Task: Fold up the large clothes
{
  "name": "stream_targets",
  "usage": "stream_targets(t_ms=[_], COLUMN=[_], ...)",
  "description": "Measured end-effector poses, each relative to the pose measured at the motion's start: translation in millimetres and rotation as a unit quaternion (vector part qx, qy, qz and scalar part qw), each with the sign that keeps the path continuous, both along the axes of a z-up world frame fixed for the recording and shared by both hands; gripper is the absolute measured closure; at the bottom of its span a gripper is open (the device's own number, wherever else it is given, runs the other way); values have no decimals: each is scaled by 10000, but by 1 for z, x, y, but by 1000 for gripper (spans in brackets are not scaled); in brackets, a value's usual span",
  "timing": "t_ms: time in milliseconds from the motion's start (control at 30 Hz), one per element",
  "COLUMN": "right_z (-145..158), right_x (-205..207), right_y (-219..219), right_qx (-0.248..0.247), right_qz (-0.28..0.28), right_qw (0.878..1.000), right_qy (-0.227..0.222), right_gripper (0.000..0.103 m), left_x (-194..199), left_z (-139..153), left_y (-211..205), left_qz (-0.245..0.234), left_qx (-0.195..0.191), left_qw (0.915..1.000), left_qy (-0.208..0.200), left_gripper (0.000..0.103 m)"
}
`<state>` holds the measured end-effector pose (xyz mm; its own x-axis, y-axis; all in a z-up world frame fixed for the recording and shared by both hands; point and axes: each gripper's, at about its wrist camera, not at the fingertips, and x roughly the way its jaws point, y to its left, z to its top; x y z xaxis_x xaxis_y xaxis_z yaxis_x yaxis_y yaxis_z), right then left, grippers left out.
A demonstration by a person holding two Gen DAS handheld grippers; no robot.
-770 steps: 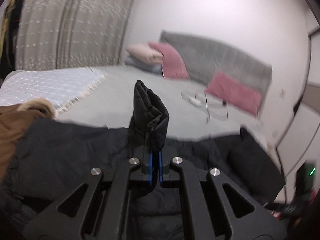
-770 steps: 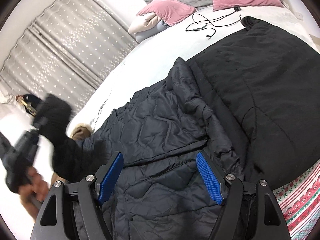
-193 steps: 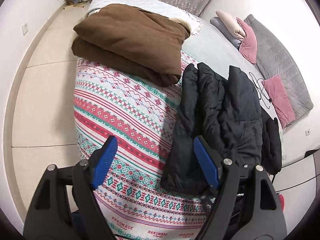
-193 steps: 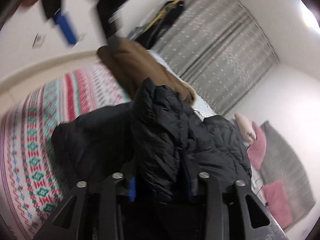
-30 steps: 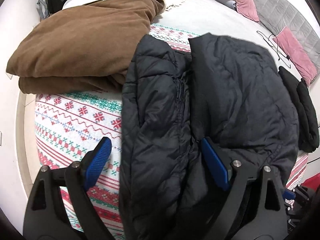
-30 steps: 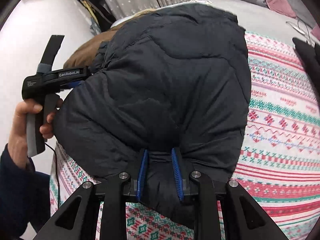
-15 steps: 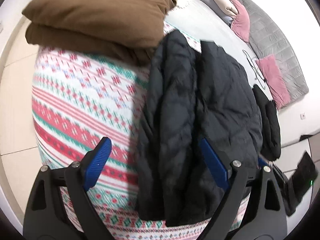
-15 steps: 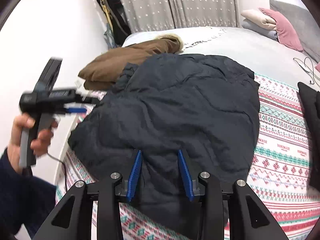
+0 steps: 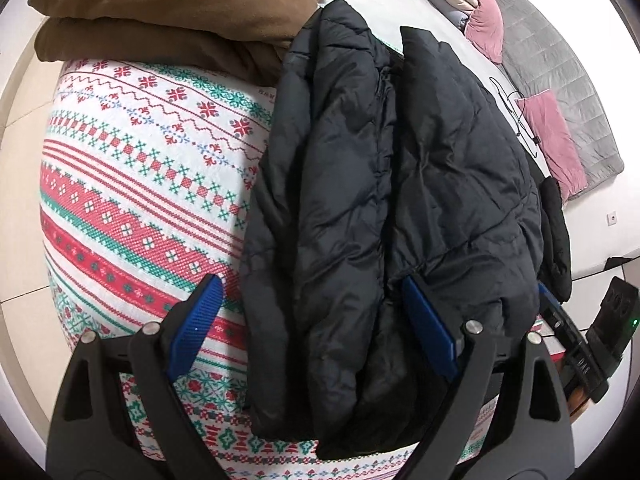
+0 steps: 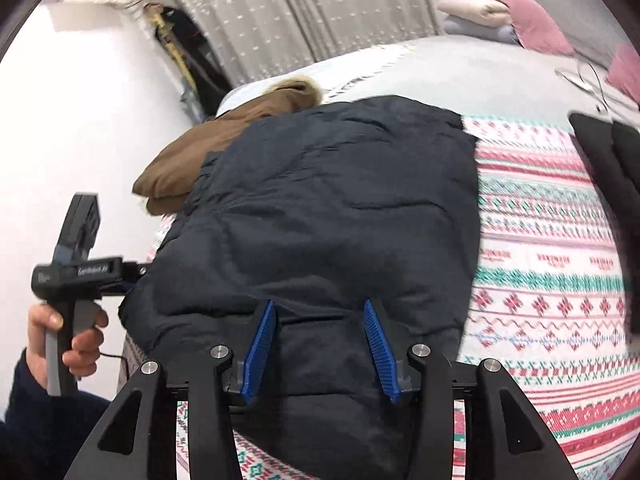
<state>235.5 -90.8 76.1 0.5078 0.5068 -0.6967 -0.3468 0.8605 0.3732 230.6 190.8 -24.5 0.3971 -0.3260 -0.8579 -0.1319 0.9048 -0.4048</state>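
Black quilted puffer jacket (image 9: 384, 200) lies folded on the red-green patterned bed blanket (image 9: 132, 184), frame centre, beside a folded brown coat (image 9: 168, 12). Right hand-held gripper (image 10: 318, 348) jaws have just been opening, half apart, straddling the hem without pinching; left hand-held gripper (image 9: 312, 332) wide open, empty. Release step; next likely tidy the fold or take another garment.

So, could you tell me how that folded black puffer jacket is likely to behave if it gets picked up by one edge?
The black puffer jacket is quilted and puffy, so probably light for its bulk. It looks floppy; its layers would likely sag and unfold. The shell has a slight sheen, so it may slip between pads.
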Motion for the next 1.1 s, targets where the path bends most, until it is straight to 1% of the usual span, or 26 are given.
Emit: stream_targets(t_ms=[133, 300, 433, 533, 633, 733, 800, 900, 967, 1100], right_z=[0, -15, -23, -29, -35, -39, -43, -49, -53, -58], right_x=[6, 18, 24, 26, 29, 33, 36, 43, 47, 57], right_y=[-18, -41, -55, -60, -62, -63, -65, -72, -76, -77], right_qx=[179, 654, 946, 1121, 1262, 1332, 1450, 1787, 1964, 2162], right_qz=[-268, -555, -731, -769, -809, -848, -899, -1006, -1059, -1050], right_qw=[9995, 9951, 9901, 9867, 9834, 9812, 9780, 9693, 9636, 9561], right_qy=[75, 497, 741, 890, 1025, 1112, 1199, 1359, 1471, 1679], right_gripper=[55, 53, 47, 46, 42, 37, 36, 35, 33, 28], left_x=[-2, -2, 0, 1, 1, 1, 0, -2, -4, -7], left_z=[-3, -3, -2, -3, -8, -13, -15, -20, -23, -25], left_y=[-6, -9, -11, -10, -6, -1, 2, 9, 14, 18], left_qz=[50, 49, 66, 86, 107, 161, 193, 212, 234, 295], left_qx=[64, 153, 132, 68, -41, -224, -341, -512, -601, -830], left_qw=[10000, 9999, 9999, 9999, 9999, 9996, 9991, 9983, 9978, 9960], left_qy=[-11, -40, -22, 2, 40, 104, 137, 152, 154, 120], left_gripper=[12, 12, 12, 12, 12, 12, 12, 12, 12, 12])
